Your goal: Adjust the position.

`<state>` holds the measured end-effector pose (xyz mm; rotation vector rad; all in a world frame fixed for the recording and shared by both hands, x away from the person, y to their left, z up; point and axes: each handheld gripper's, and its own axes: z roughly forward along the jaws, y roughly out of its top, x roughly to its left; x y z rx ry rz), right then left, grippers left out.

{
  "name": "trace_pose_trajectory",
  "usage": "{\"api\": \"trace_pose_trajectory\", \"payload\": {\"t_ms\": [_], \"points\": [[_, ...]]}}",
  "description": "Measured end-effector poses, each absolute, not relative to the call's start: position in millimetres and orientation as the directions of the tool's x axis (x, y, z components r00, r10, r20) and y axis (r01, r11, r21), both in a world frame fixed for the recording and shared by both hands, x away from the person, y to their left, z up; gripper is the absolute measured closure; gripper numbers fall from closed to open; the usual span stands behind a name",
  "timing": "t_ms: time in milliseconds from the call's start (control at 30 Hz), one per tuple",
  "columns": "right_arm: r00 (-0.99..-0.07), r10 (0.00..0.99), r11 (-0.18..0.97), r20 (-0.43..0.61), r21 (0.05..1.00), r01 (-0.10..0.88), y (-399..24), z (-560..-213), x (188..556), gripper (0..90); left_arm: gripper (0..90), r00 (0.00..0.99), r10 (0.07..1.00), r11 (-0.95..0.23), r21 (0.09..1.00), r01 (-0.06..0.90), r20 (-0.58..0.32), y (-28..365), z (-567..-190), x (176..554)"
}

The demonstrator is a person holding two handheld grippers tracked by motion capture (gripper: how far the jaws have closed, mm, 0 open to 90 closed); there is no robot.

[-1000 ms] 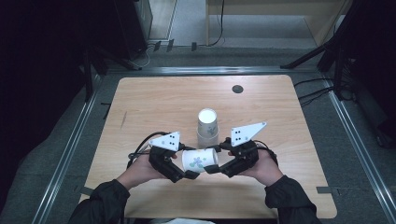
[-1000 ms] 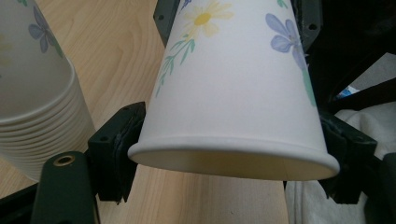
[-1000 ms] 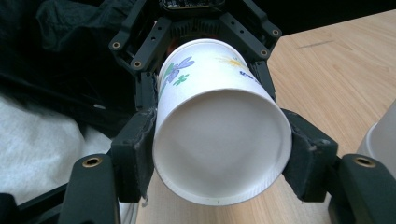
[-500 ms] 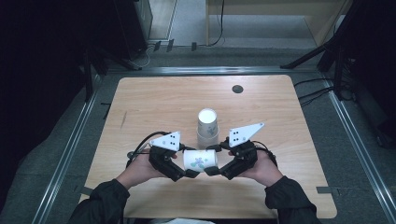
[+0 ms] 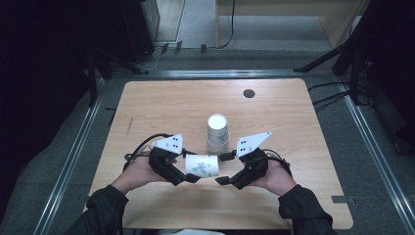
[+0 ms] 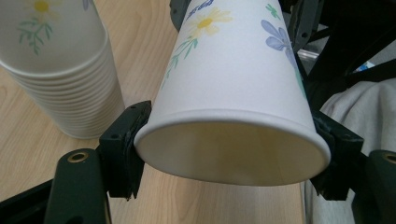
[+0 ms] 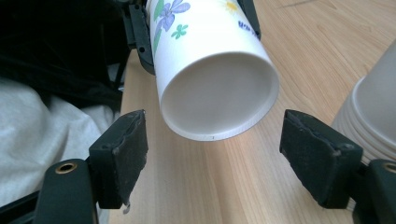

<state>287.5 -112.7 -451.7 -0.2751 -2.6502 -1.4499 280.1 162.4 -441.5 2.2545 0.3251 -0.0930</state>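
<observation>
So the biggest thing going on is the wooden table (image 5: 161,103), light-coloured with rounded corners, and a small dark round spot (image 5: 249,93) sitting near its far right corner. The person's forearms come in over the near edge, one gripper in each hand.

Next down in size is the stack of paper cups (image 5: 217,133), upside down and roughly mid-table, a bit toward the near edge. It's the same flower-print kind as the one in play, standing just behind the two grippers and not touching either.

The left gripper (image 5: 190,177) has hold of a single paper cup (image 5: 201,166) lying on its side, lifted off the wood near the middle of the near edge. In the left gripper view the cup's rim end sits squeezed between the two black pads, one pad tight on each side of the wall just behind the rim, so that's a proper grip.

The right gripper (image 5: 222,169) is a different story: its jaws have just been opening and now stand wide apart. In the right gripper view the cup's bottom points at the camera, sitting between the pads with clear gaps on both sides, so nothing is pressing on it there.
</observation>
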Motion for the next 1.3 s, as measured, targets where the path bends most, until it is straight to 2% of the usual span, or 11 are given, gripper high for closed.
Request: {"api": "trace_pose_trajectory", "payload": {"t_ms": [233,733,1067,1200,1300], "points": [[-0.982,0.107,0.573,0.155,0.798,0.188,-108,-457,287,23.9,25.9,0.962,0.21,-0.69,0.67,0.274,-0.177,153,-446,282],[-0.993,0.061,0.664,0.105,0.738,0.119,-92,-468,279,25.9,25.8,0.975,0.177,-0.803,0.553,0.221,-0.133,131,-459,273],[-0.997,0.011,0.722,0.078,0.689,0.062,-76,-480,274,28.5,25.6,0.98,0.152,-0.833,0.518,0.197,-0.127,122,-464,268],[-0.997,-0.003,0.734,0.073,0.678,0.048,-75,-481,272,33.9,25.5,0.979,0.159,-0.834,0.513,0.202,-0.128,121,-465,268],[-0.998,0.003,0.735,0.064,0.677,0.046,-75,-480,272,34.4,25.1,0.979,0.158,-0.83,0.519,0.203,-0.131,122,-465,268]]}}
